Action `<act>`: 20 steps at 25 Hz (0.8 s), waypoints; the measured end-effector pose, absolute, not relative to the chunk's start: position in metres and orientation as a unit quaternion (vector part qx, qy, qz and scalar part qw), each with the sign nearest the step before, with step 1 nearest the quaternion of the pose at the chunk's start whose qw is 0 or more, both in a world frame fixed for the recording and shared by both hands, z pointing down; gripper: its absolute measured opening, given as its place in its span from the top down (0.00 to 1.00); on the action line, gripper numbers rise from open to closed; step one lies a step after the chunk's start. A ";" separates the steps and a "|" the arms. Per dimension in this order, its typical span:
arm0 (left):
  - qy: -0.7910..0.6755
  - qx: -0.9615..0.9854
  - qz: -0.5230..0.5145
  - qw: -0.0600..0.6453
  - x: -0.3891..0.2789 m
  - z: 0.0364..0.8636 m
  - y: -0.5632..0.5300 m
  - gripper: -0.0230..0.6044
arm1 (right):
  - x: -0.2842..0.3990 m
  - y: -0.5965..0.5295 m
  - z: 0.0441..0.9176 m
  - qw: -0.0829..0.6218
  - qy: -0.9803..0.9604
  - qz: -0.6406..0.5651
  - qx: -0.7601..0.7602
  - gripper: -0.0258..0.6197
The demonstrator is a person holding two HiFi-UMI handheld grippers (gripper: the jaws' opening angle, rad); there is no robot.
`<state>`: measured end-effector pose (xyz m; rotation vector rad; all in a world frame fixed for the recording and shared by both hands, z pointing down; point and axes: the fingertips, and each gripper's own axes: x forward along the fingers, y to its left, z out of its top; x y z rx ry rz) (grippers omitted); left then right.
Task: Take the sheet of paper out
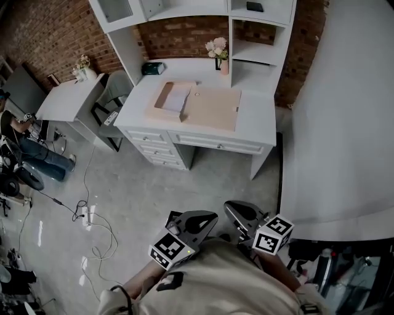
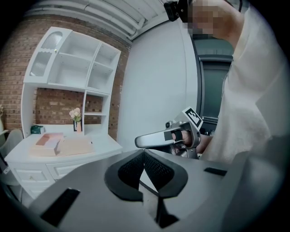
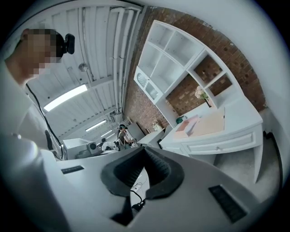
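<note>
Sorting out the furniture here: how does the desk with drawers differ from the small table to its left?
The desk has drawers and a shelf unit on top; the small table shows neither. The desk holds an open tan folder with paper; the table does not. Both are white and carry flowers.

The white sheet of paper (image 1: 176, 98) lies in the open tan cardboard folder (image 1: 206, 107) on the white wooden desk (image 1: 258, 120), too small to tell whether it is one sheet or several. The person's cream shirt (image 1: 228, 286) covers the rear of the left gripper (image 1: 200, 216) and the right gripper (image 1: 237, 209). A small dark object (image 1: 254, 7) on the top shelf and a teal box (image 1: 152, 68) are too small to identify. The left edge cuts off a seated person (image 1: 28, 147).
</note>
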<state>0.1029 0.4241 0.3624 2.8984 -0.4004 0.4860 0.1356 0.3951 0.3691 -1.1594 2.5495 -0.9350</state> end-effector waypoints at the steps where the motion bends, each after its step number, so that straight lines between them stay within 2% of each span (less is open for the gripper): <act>1: -0.132 0.973 0.166 0.088 0.105 0.363 0.425 0.93 | 0.136 0.396 0.367 0.097 0.864 -0.304 -0.390 0.92; 6: -0.126 0.974 0.161 0.093 0.110 0.363 0.422 0.93 | 0.131 0.402 0.357 0.096 0.888 -0.263 -0.365 0.92; 10: -0.150 0.980 0.095 0.090 0.102 0.341 0.404 0.93 | 0.116 0.405 0.343 0.096 0.909 -0.242 -0.324 0.92; 16: -0.062 0.988 -0.015 0.143 0.094 0.293 0.380 0.93 | 0.083 0.392 0.331 0.023 0.942 -0.217 -0.253 0.92; 20: 0.018 0.989 -0.018 0.149 0.101 0.286 0.388 0.93 | 0.051 0.404 0.323 -0.055 0.967 -0.193 -0.156 0.92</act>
